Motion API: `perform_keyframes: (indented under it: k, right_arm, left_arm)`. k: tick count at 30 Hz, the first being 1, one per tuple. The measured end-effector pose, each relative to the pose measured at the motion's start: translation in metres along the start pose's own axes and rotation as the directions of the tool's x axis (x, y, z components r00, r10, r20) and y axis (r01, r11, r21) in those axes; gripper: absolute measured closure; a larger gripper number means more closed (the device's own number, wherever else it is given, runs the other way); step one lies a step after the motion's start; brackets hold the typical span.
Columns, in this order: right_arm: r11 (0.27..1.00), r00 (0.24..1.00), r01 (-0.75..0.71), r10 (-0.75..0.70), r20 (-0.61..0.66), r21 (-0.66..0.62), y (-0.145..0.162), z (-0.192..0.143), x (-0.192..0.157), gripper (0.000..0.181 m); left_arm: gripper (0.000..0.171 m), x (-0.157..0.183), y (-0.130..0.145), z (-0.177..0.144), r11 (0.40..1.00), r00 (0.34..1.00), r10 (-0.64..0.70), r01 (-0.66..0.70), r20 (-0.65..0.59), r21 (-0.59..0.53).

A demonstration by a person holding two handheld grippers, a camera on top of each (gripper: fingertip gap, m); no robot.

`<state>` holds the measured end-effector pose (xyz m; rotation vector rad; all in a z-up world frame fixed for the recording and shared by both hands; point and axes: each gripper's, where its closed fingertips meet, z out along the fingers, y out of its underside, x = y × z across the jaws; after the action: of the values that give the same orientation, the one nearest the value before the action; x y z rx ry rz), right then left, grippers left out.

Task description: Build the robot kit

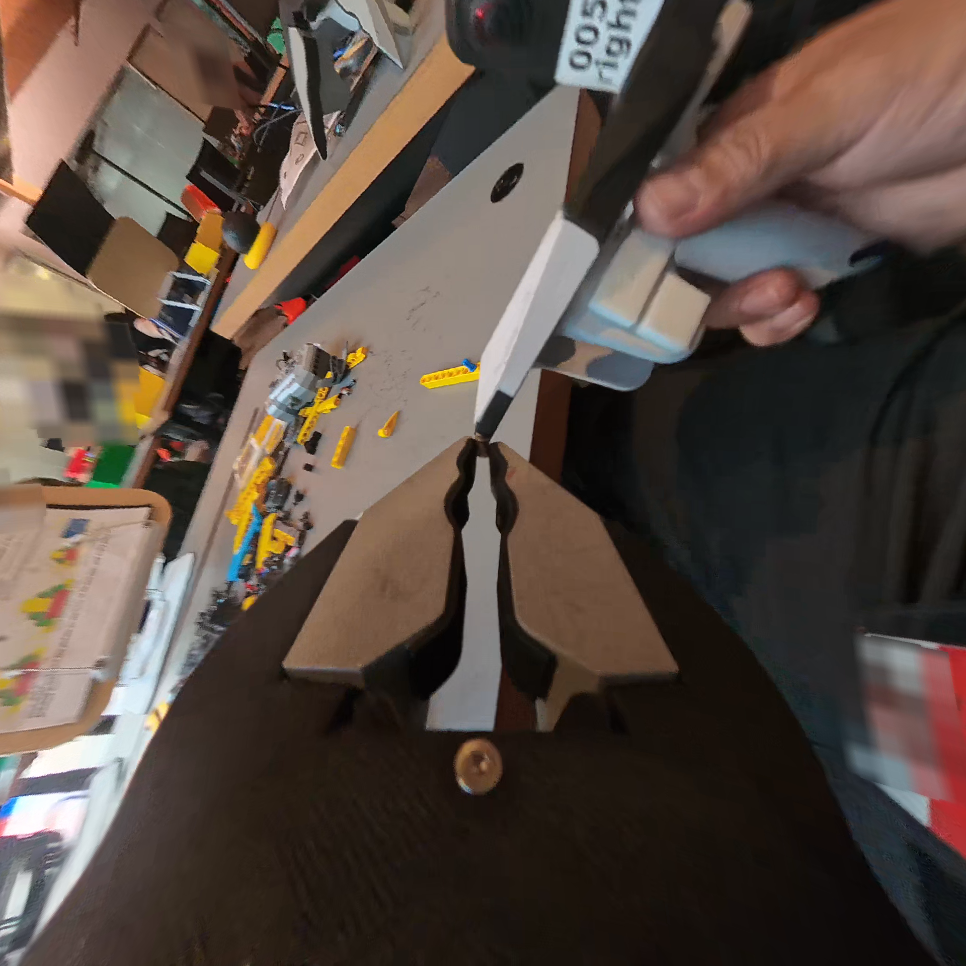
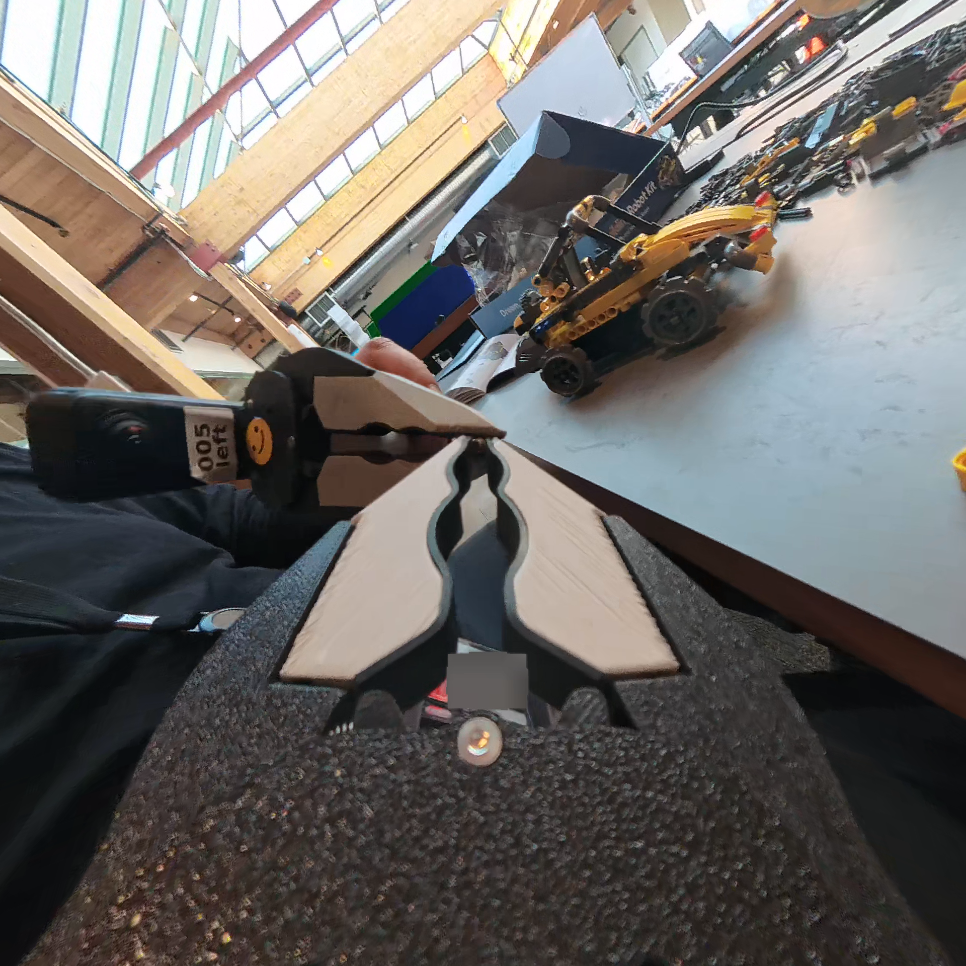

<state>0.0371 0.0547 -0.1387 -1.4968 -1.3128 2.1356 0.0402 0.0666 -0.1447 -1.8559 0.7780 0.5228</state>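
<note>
In the left wrist view my left gripper (image 1: pixel 481 444) is closed at its tips on a small dark piece (image 1: pixel 481 443), just off the grey table's (image 1: pixel 444 292) near edge. My right gripper (image 1: pixel 489 426), held by a hand (image 1: pixel 836 157), comes down from the upper right and its tip meets the same spot. In the right wrist view my right gripper (image 2: pixel 478 443) is also closed at its tips on a small dark piece (image 2: pixel 478 444). The left gripper (image 2: pixel 491 433) reaches in from the left and touches it tip to tip. The piece is mostly hidden.
Loose yellow, black and blue building parts (image 1: pixel 272 502) and a yellow beam (image 1: pixel 449 375) lie on the table. A yellow and black model vehicle (image 2: pixel 643 292) stands farther off, with a dark open box (image 2: pixel 564 167) and a booklet (image 2: pixel 486 366) behind it. A printed sheet (image 1: pixel 68 601) lies at the left. Less than 4 cm separates the two grippers' tips.
</note>
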Motion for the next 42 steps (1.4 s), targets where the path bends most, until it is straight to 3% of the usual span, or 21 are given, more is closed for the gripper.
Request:
perform_keyframes:
  k: [5,18,22,27,32,35,38,42]
  right_arm:
    - [1.000,1.000,-0.018,0.018,-0.005,0.005,0.000,-0.001,0.002,0.176]
    - [0.994,0.987,0.103,-0.105,-0.123,-0.027,-0.006,-0.009,0.011,0.178]
    - [0.987,0.963,0.148,-0.157,-0.221,-0.055,-0.020,-0.026,0.026,0.178]
    - [0.945,0.855,0.220,-0.307,-0.418,-0.244,-0.042,-0.060,0.066,0.179]
    - [0.931,0.862,0.097,-0.255,-0.437,-0.353,-0.042,-0.067,0.092,0.180]
    - [0.911,0.873,0.059,-0.246,-0.421,-0.408,-0.039,-0.066,0.099,0.180]
    - [0.892,0.880,0.029,-0.237,-0.411,-0.450,-0.037,-0.067,0.104,0.180]
    - [0.900,0.893,-0.015,-0.183,-0.412,-0.435,-0.038,-0.071,0.105,0.180]
  left_arm:
    - [0.170,0.001,0.003,0.002,0.990,0.989,0.139,-0.137,0.049,-0.034]
    - [0.170,0.000,-0.001,0.013,0.994,0.993,0.106,-0.106,0.044,-0.006]
    - [0.160,-0.001,-0.003,0.024,1.000,0.999,-0.018,0.018,-0.026,0.016]
    - [0.143,-0.008,0.001,0.046,0.990,0.976,-0.133,0.138,-0.170,0.014]
    - [0.134,-0.018,0.007,0.087,0.984,0.930,-0.175,0.176,-0.324,-0.024]
    - [0.135,-0.014,0.022,0.108,0.968,0.869,-0.249,0.217,-0.427,-0.124]
    - [0.123,-0.014,0.026,0.122,0.952,0.839,-0.304,0.252,-0.452,-0.172]
    - [0.120,-0.019,0.022,0.132,0.964,0.865,-0.264,0.232,-0.426,-0.127]
